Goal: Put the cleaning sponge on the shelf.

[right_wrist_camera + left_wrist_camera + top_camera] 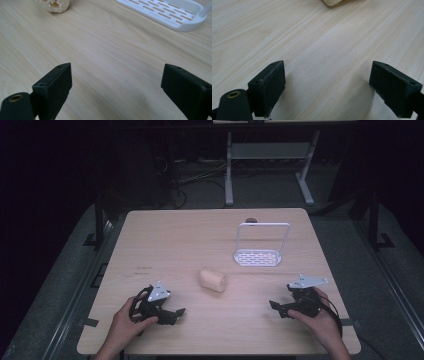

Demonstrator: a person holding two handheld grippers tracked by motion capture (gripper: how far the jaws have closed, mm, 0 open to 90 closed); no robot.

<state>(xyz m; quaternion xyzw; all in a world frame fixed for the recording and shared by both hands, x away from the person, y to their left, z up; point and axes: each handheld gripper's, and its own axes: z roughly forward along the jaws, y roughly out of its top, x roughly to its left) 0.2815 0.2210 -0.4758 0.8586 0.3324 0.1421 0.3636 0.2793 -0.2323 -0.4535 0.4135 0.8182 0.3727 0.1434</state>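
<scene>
So the biggest thing here is the light wood table, taking up most of the high view. On it, out around 1 o'clock from the middle, there's a white rack: a flat slotted base with a tall thin loop frame standing upright from it. In the right gripper view the slotted base of that rack sits up at 1 o'clock, well ahead of the jaws.

Then the two grippers, both down along the near edge with a hand wrapped around each. The left gripper is at about 7 o'clock on the table and the right gripper at about 5 o'clock, both pointing inward toward the middle. Each one's own view shows its jaws spread wide apart with nothing but bare wood grain between them, so neither is pinching anything.

Smallest item is the loofah piece, a pale stubby cylinder lying on its side pretty much dead centre on the table, just a bit nearer the person than the rack. It's sitting on its own, well apart from both grippers and roughly between them. In the left gripper view just its edge pokes in at 12 o'clock; in the right gripper view it's at 11 o'clock, with holes visible in its end.
</scene>
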